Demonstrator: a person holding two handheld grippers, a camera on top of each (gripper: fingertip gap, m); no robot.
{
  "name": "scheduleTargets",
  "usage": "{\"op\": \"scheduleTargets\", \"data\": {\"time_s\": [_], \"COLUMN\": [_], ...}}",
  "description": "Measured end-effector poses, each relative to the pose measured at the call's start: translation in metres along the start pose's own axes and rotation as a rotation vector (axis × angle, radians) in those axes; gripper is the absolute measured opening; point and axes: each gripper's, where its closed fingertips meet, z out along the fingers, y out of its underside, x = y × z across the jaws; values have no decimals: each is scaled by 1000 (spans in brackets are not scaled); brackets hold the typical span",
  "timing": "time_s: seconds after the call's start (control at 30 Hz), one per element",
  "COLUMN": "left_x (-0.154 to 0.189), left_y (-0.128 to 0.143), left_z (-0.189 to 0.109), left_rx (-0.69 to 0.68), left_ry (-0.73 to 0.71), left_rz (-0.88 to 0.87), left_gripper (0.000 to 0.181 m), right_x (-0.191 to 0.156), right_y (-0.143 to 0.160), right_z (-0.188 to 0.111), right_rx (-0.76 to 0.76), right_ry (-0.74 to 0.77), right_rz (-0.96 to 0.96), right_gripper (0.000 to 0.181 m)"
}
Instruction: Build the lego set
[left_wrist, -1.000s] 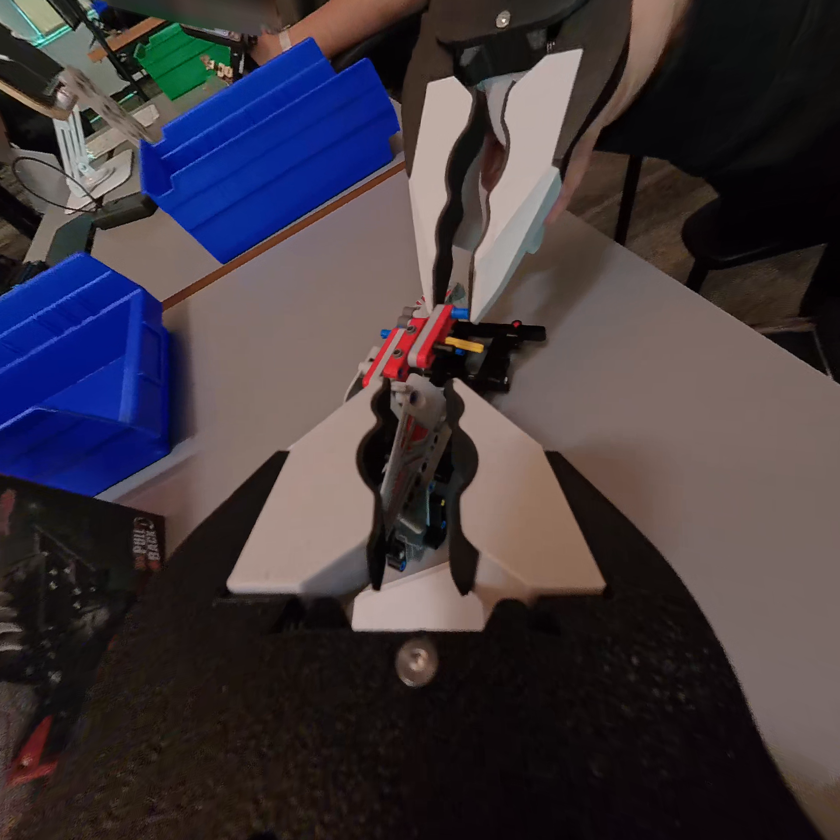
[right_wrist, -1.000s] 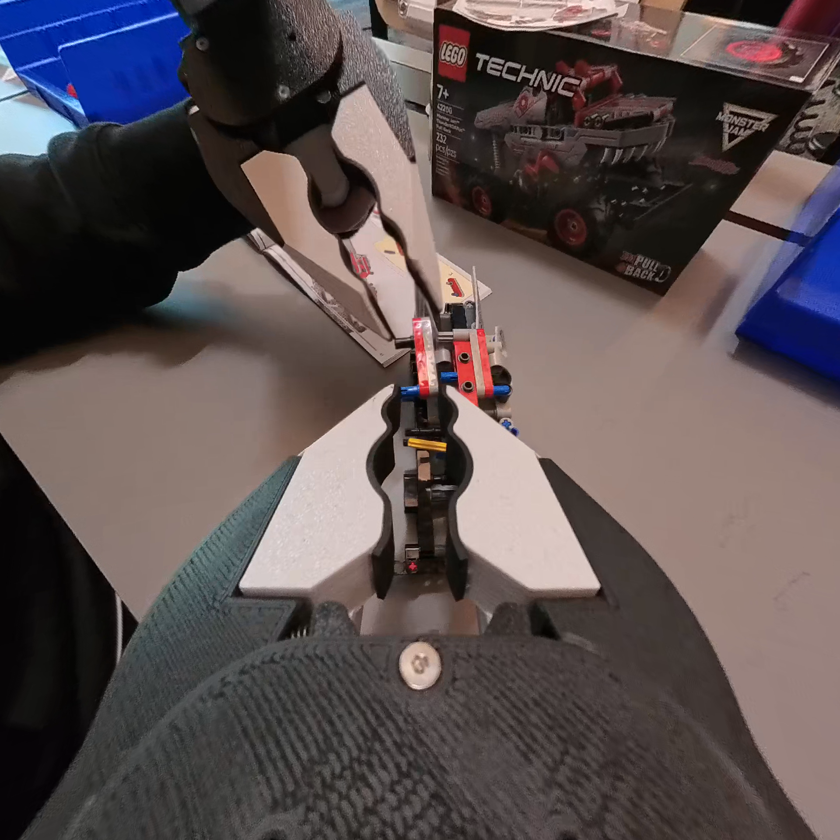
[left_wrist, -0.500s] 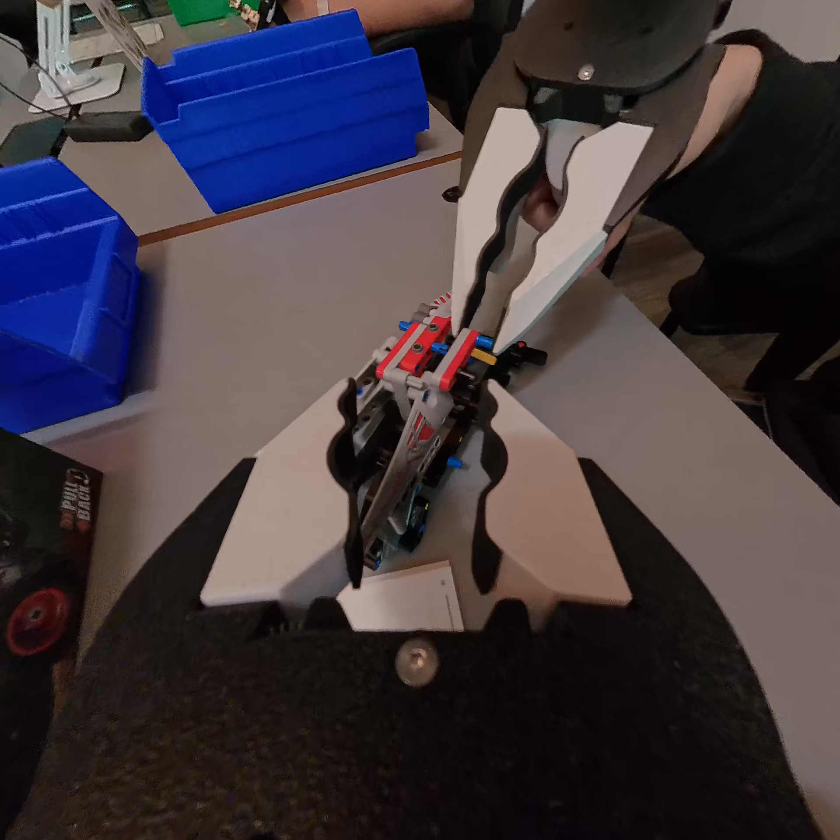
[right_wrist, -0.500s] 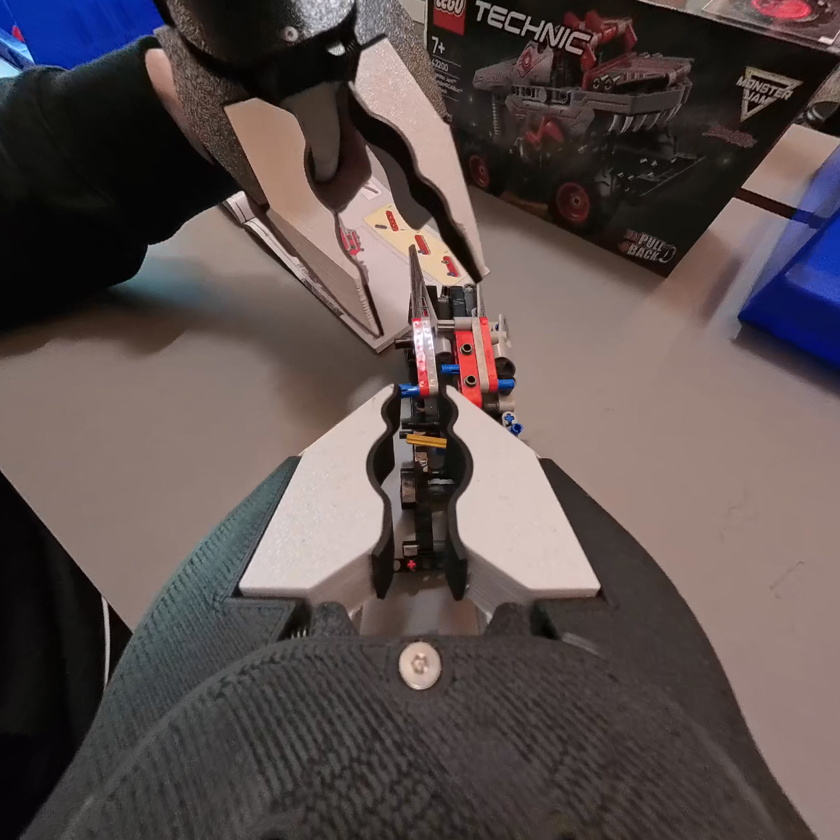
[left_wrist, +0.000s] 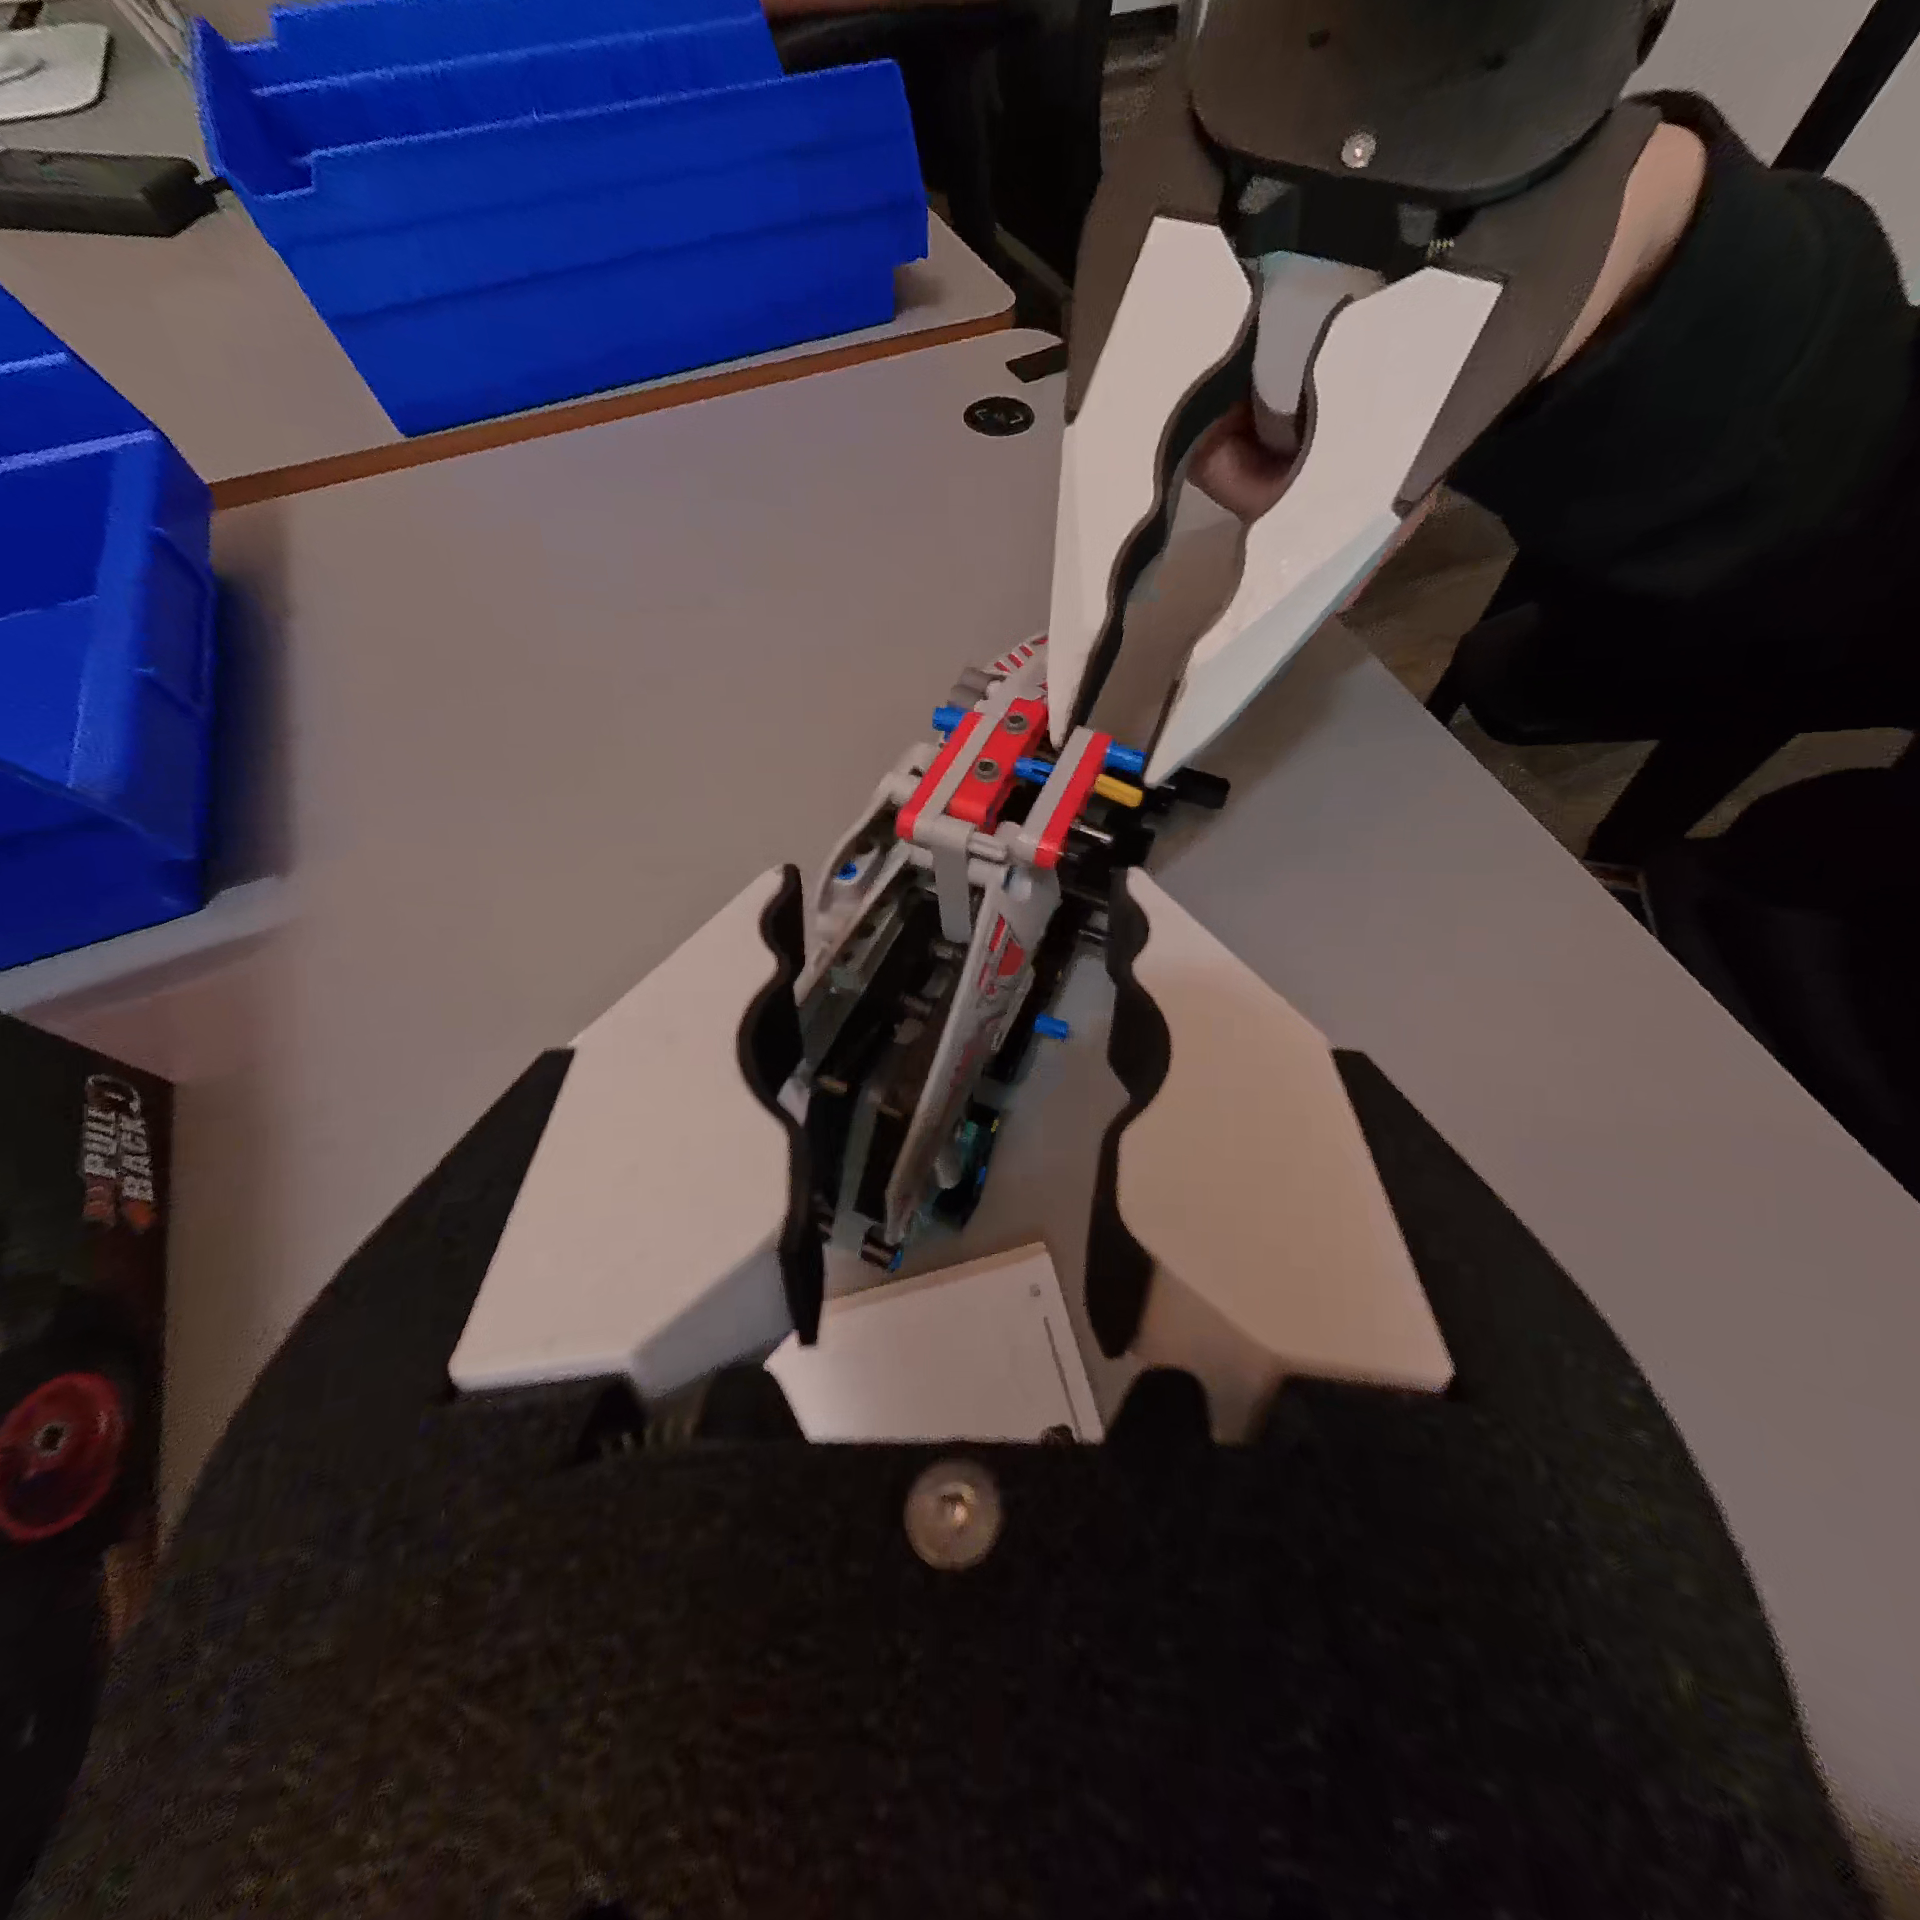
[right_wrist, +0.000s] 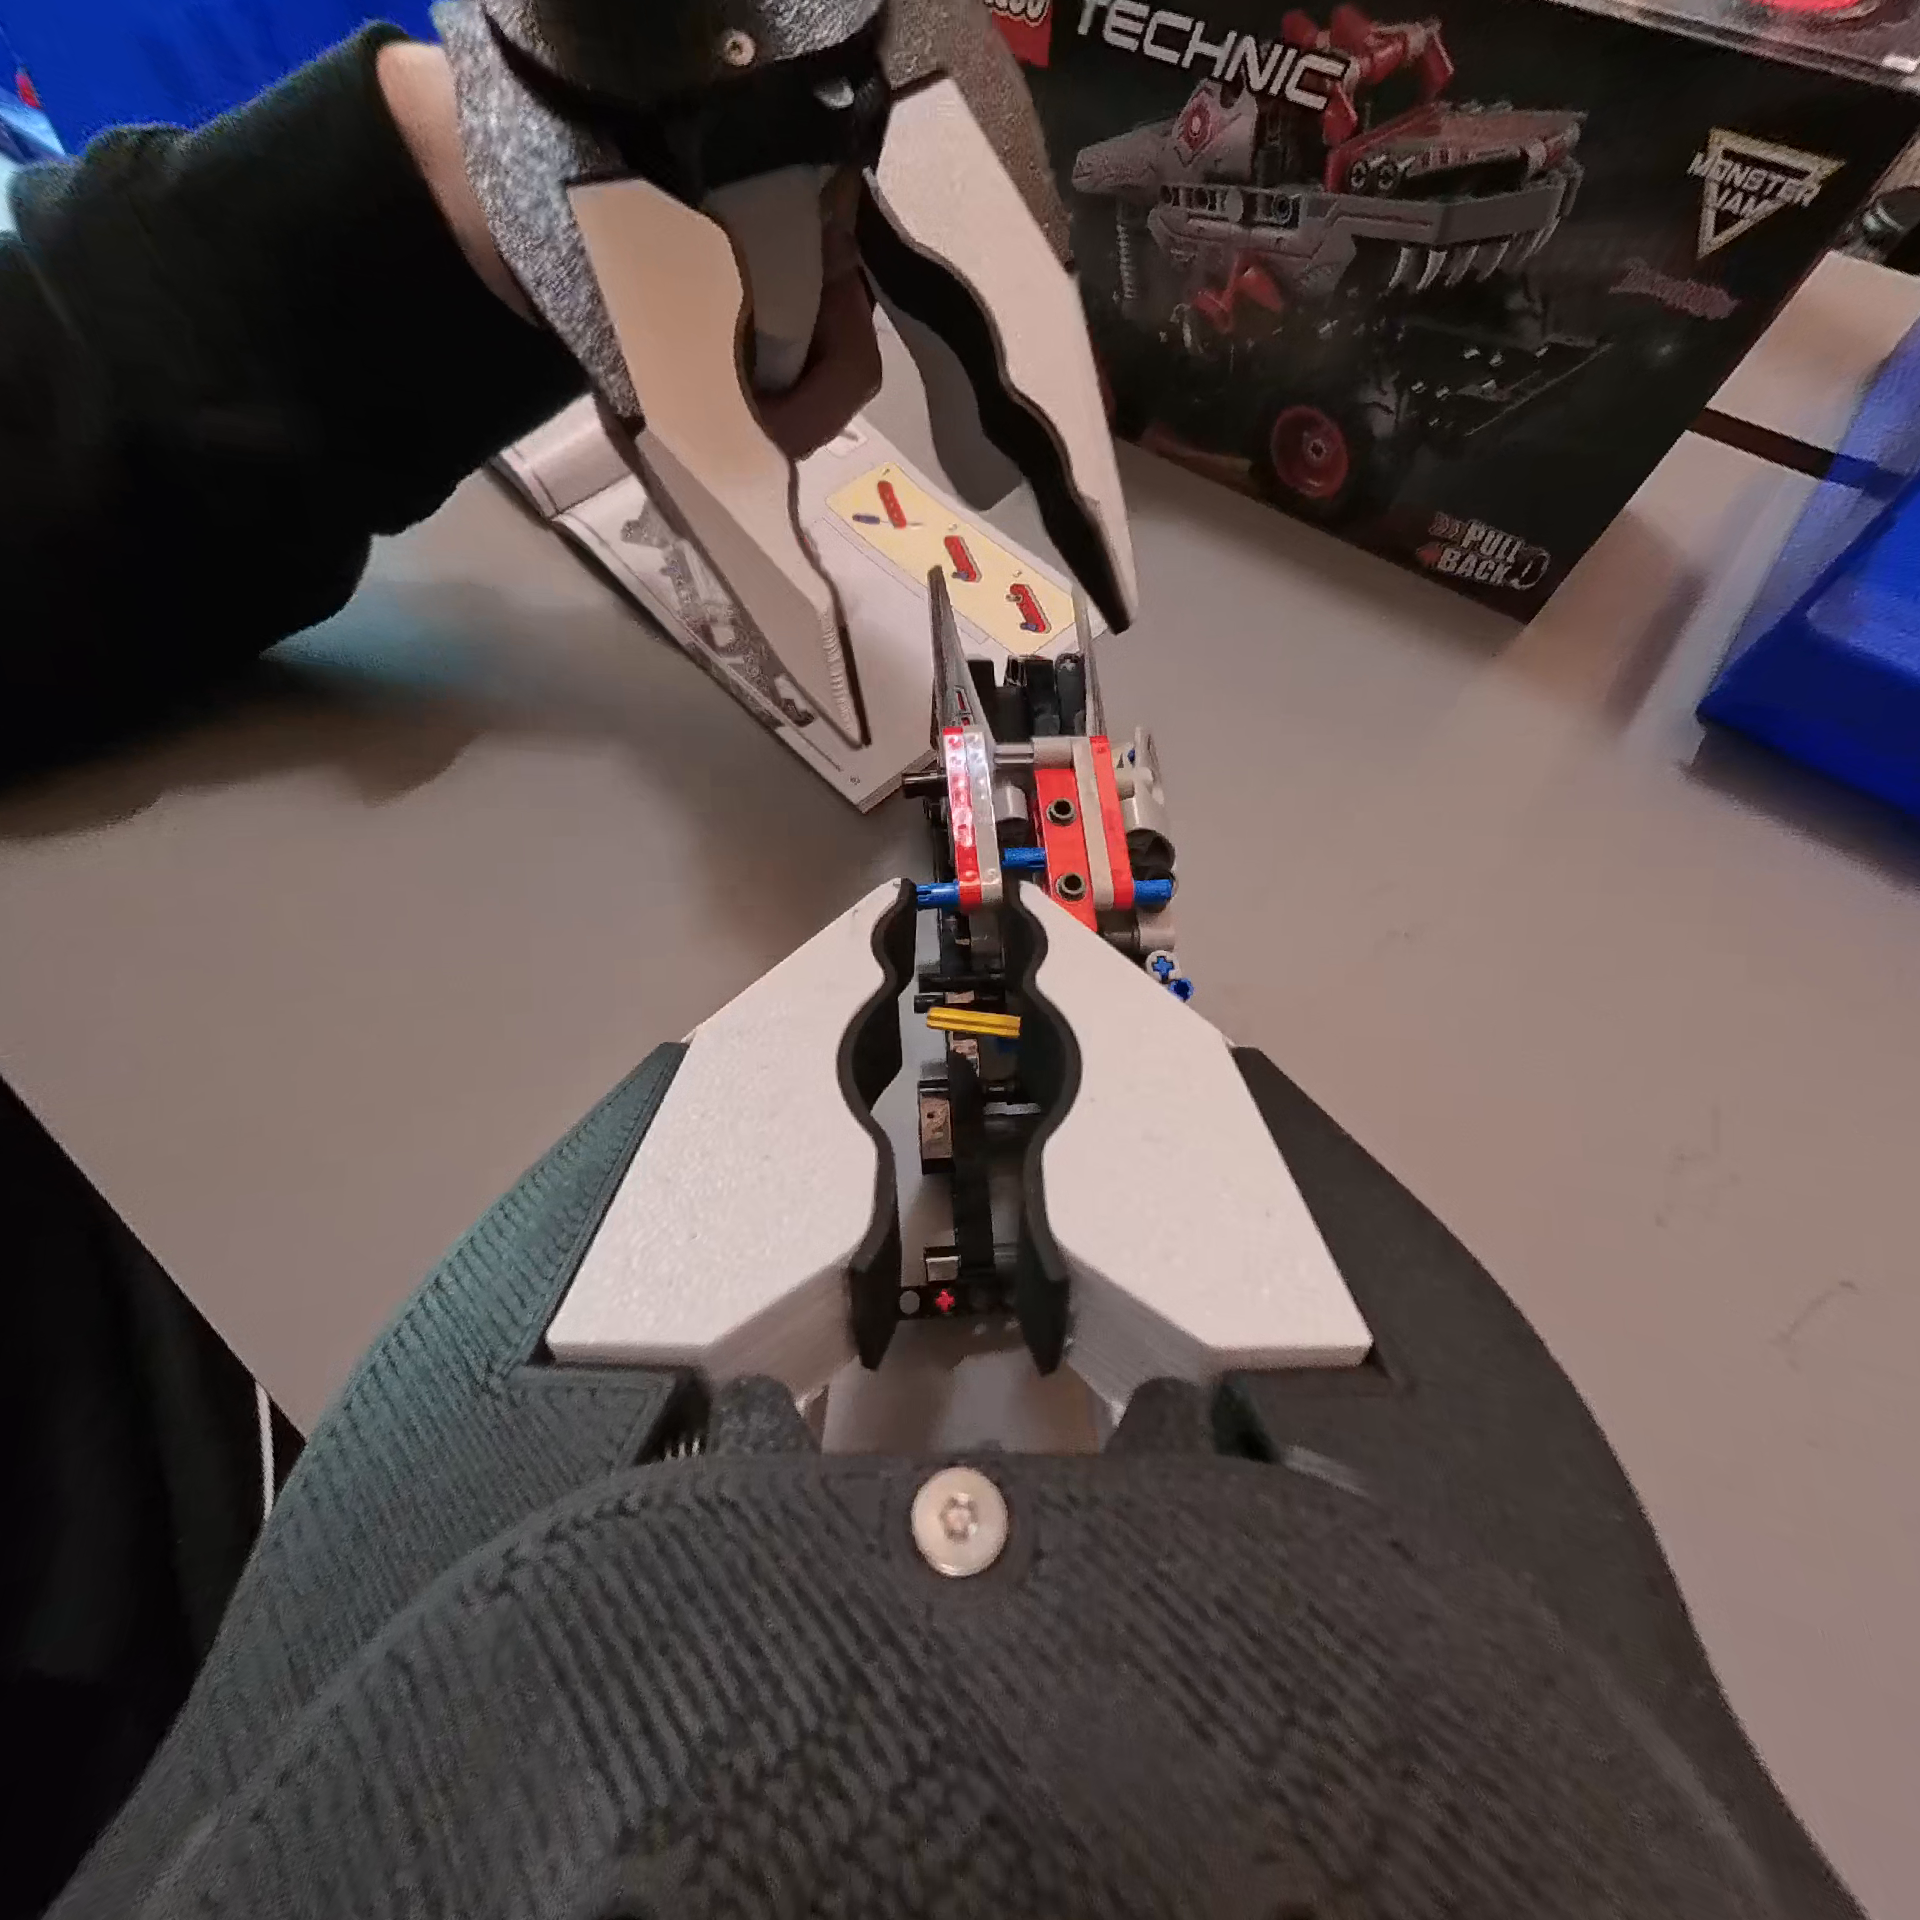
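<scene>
The partly built lego model (left_wrist: 977, 935), with red beams, grey side panels and a black chassis, is held just above the grey table (left_wrist: 520, 675). My left gripper (left_wrist: 951, 883) is open, with its fingers on either side of the model's grey panels; whether they touch is unclear. It shows in the right wrist view (right_wrist: 987, 675), open above the model's far end. My right gripper (right_wrist: 961, 899) is shut on the black chassis of the model (right_wrist: 1039, 831). It also shows in the left wrist view (left_wrist: 1117, 748), at the model's far end.
Blue bins (left_wrist: 561, 208) (left_wrist: 94, 675) stand at the back and left, and another (right_wrist: 1849, 644) at the right. The lego box (right_wrist: 1403, 260) stands behind the open instruction booklet (right_wrist: 935, 551). The table edge (left_wrist: 1558, 883) runs close on the right. The tips of one gripper are about 5 centimeters away from the tips of the other.
My left gripper has opened and let go of the model's grey panel, and its fingers have spread wider. My right gripper has kept its hold on the black chassis.
</scene>
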Motion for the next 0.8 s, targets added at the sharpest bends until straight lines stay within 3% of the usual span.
{"op": "scheduleTargets", "data": {"time_s": [0.27, 0.47, 0.67, 0.8], "left_x": [-3, -4, -16, -23], "left_y": [-6, 0, -17, -22], "left_z": [-1, -34, -51, -48], "left_rx": [-74, -182, -95, -47], "left_ry": [131, 75, -28, -8], "left_rz": [31, 77, -3, -101], "left_gripper": [48, 48, 43, 42], "right_x": [2, 0, 1, 0], "right_y": [-1, 1, -1, -1], "right_z": [0, 4, 5, 5], "right_rx": [1, -5, 12, 8], "right_ry": [11, 4, -9, -6], "right_rz": [5, -4, 14, 9], "right_gripper": [15, 15, 15, 15]}}
